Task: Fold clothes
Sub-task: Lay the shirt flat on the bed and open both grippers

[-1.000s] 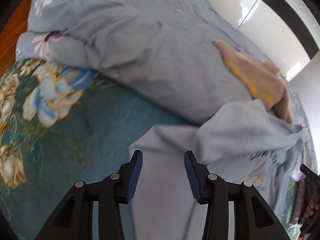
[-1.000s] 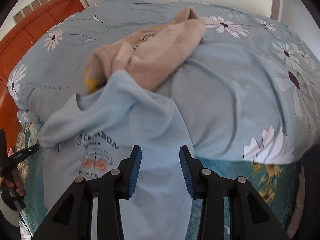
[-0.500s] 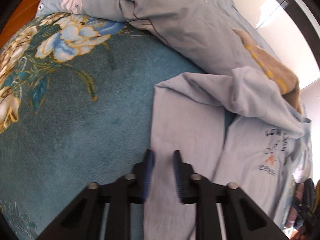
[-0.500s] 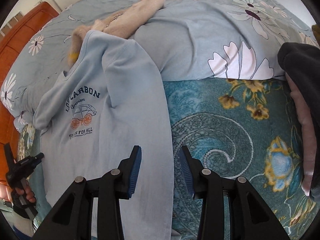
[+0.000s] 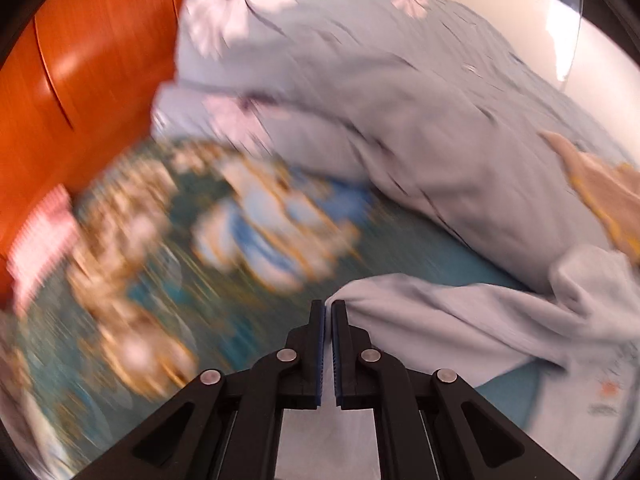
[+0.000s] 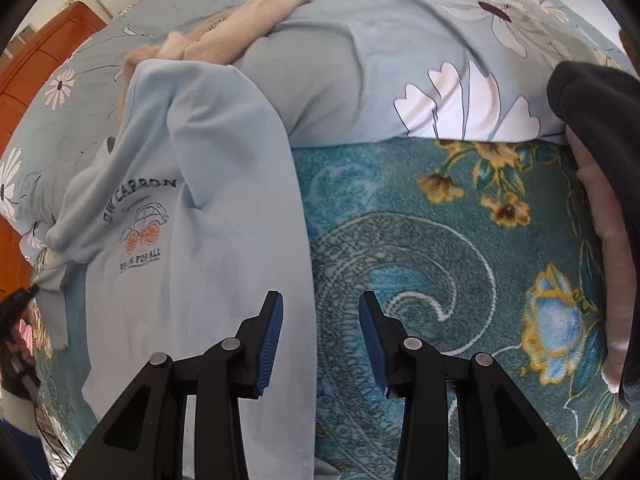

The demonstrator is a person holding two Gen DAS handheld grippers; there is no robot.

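1. My left tool [image 5: 327, 308] is pinched closed on the edge of the light blue sweatshirt [image 6: 192, 248]; in the left wrist view the cloth bunches at the tips and trails off to the right. That view is blurred, so I cannot read how deep the bite is.
2. My right tool [image 6: 320, 312] stands partly open with nothing clamped. The sweatshirt's right side edge runs up between its fingers, and the left pad [image 6: 272, 336] sits over the cloth while the other hangs over the teal blanket [image 6: 460, 260].
3. The sweatshirt lies front up on the blanket on the bed. Its hem is toward me and its shoulders ride up onto the flowered duvet [image 6: 360, 60], where a beige jumper [image 6: 240, 36] lies just past the collar.
4. What the next move turns on: the long axis runs straight away from both tools, and each tool is at its own side of the lower body. I judge the right side still needs gripping, and the right tool is already at that edge.
5. A dark garment [image 6: 596, 120] sits at the far right, well clear of the work.
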